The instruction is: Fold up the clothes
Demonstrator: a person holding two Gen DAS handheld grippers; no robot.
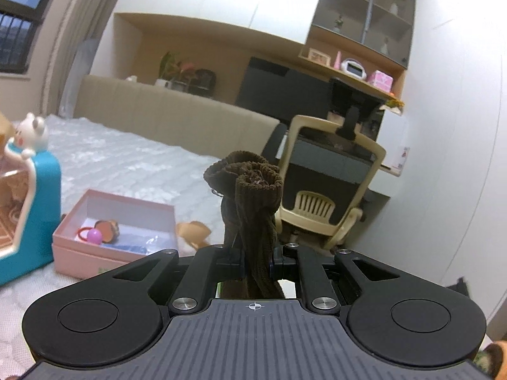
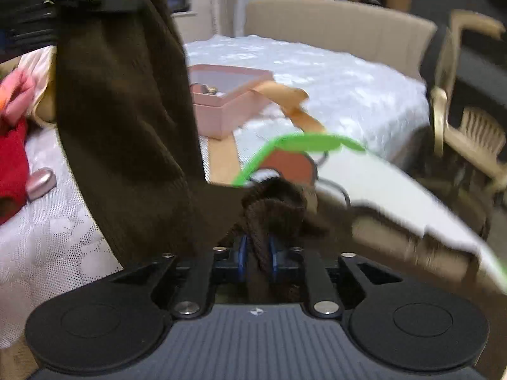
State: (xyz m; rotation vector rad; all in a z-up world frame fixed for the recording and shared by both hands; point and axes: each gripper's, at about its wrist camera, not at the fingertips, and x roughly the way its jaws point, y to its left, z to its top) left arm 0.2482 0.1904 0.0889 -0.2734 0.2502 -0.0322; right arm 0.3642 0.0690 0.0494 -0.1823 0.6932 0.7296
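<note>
A dark brown ribbed knit garment [image 1: 250, 196] is held up above the bed. My left gripper [image 1: 256, 262] is shut on a bunched part of it, which sticks up past the fingers. In the right wrist view the same brown garment [image 2: 126, 120] hangs as a wide sheet from the upper left, where the left gripper [image 2: 95, 0] pinches it. My right gripper [image 2: 257, 259] is shut on a rolled edge of the garment between its blue pads [image 2: 242, 259]. A white cloth with green trim [image 2: 364, 174] lies blurred on the bed to the right.
A pink open box [image 1: 117, 221] with small trinkets sits on the white quilted bed [image 1: 126, 158]. A blue toy case [image 1: 28, 215] stands at the left. A beige office chair [image 1: 329, 190] is beside the bed. Red and pink clothes [image 2: 12, 158] lie at the left.
</note>
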